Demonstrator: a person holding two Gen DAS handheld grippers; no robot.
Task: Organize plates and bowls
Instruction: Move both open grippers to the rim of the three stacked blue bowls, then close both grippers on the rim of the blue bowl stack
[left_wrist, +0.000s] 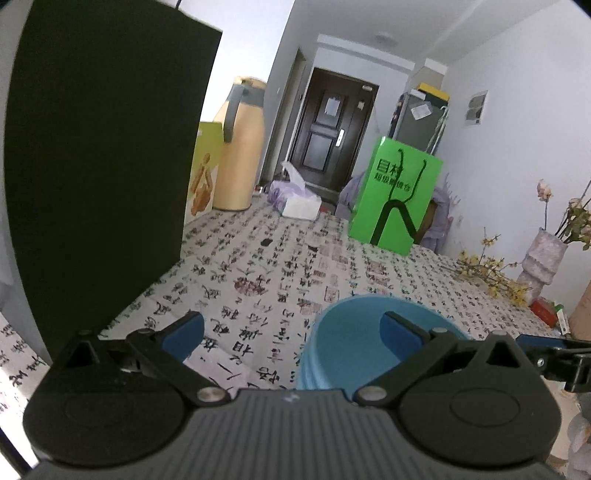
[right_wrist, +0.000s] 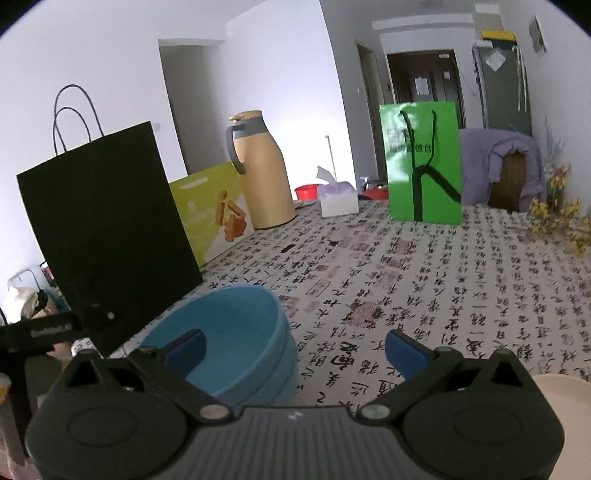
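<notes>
Stack of blue bowls (right_wrist: 236, 343) sat on the surface (right_wrist: 443, 295), near the black paper bag (right_wrist: 110, 229); left gripper (left_wrist: 291, 328) and right gripper (right_wrist: 295, 347) both gaped wide, holding nothing; bowls looked rigid, smooth, probably light but breakable; best hold looked like the rim wall; cream plate (right_wrist: 561, 395) at right edge.

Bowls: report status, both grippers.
Left gripper open, right gripper open, both empty. Blue bowls stacked on table, between the grippers. Black bag close behind; cream dish at right.
</notes>
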